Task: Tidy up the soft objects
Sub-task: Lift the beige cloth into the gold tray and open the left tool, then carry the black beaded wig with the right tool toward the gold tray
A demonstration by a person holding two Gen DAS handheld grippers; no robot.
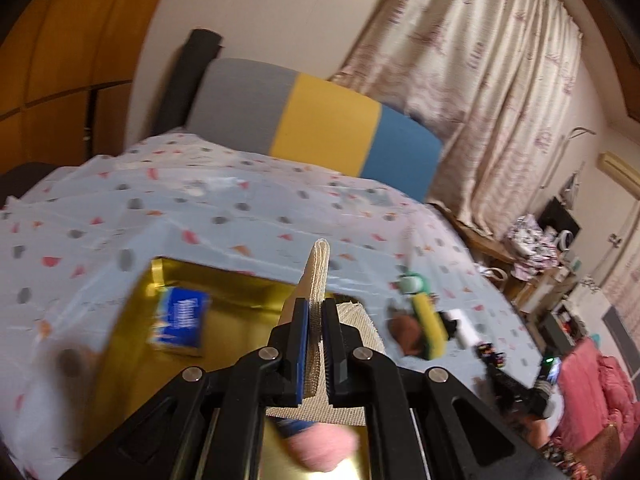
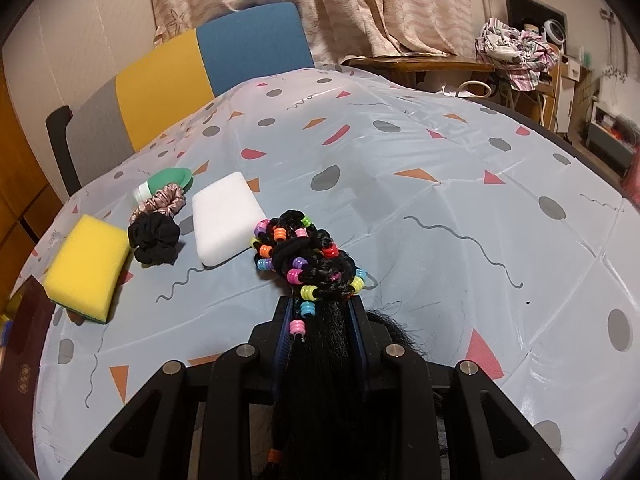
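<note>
Two things are in my jaws now: the left gripper (image 1: 315, 320) pinches a beige cloth (image 1: 318, 268) above the gold box (image 1: 240, 320), the right gripper (image 2: 320, 320) pinches a beaded hairpiece (image 2: 308, 256) near the worktop's front edge. Next I judge the cloth must be lowered into the box and released.

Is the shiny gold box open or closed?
Open. The gold box has no lid on it, and you can see right inside: a blue packet lies on its shiny bottom, and something pink too.
</note>
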